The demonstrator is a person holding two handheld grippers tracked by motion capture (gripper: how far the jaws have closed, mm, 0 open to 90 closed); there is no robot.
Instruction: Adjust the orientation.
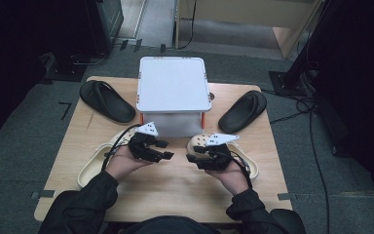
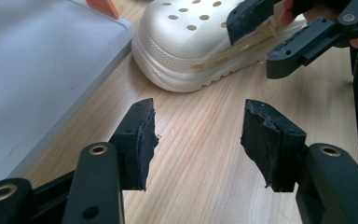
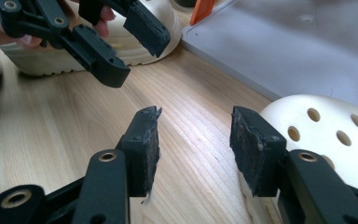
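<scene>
Cream clogs [image 1: 200, 142] flank both hands (palms inward): left gripper [image 1: 161, 149], right gripper [image 1: 193, 159] jaws wide apart, empty.

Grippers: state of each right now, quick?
Left gripper: open, nothing between its jaws.
Right gripper: open, holding nothing; a cream clog lies beside it.
</scene>
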